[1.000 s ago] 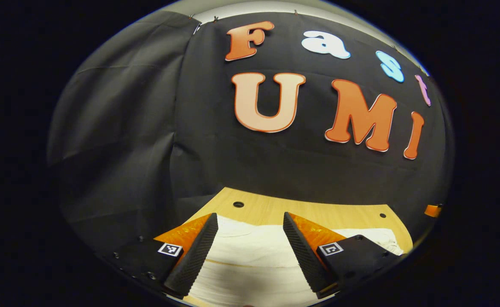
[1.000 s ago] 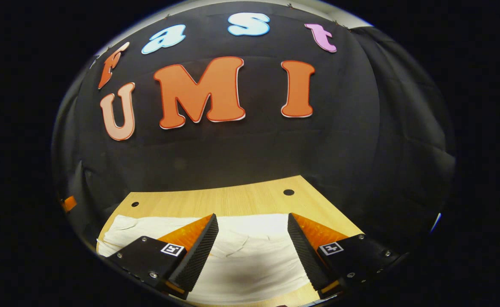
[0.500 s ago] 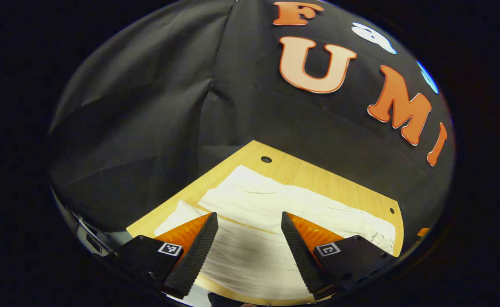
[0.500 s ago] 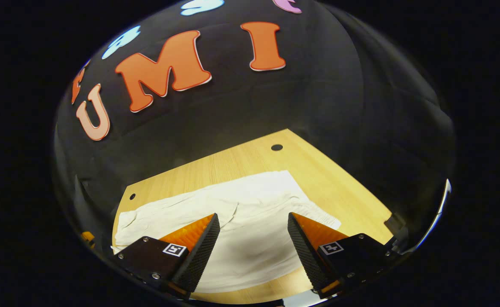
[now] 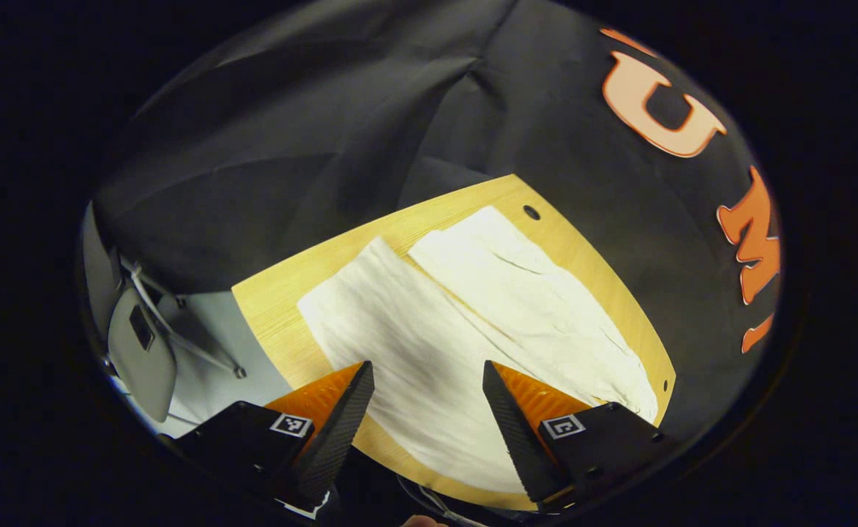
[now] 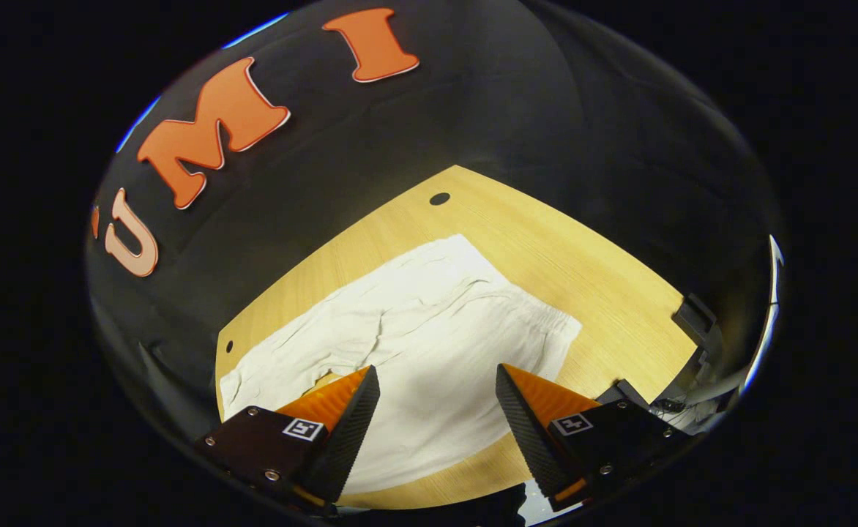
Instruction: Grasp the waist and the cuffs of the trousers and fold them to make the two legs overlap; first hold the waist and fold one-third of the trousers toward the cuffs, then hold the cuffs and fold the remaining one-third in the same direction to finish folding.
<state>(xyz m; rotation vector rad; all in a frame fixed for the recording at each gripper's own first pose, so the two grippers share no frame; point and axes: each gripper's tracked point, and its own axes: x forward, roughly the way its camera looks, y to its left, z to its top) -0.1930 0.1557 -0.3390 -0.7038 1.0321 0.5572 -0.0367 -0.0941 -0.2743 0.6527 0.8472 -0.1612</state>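
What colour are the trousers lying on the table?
The trousers are plain white or off-white, seen best in the left gripper view.

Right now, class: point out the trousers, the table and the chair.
trousers (image 5: 429, 344), left gripper view, near leg's cloth
table (image 6: 590, 263), right gripper view, bare wood
chair (image 5: 140, 351), left gripper view, its backrest

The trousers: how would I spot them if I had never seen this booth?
Find the pale wooden table before the black cloth wall. The trousers lie flat on it, legs side by side in the left gripper view, waist in the right gripper view. They are the one cream, crinkled cloth on the wood.
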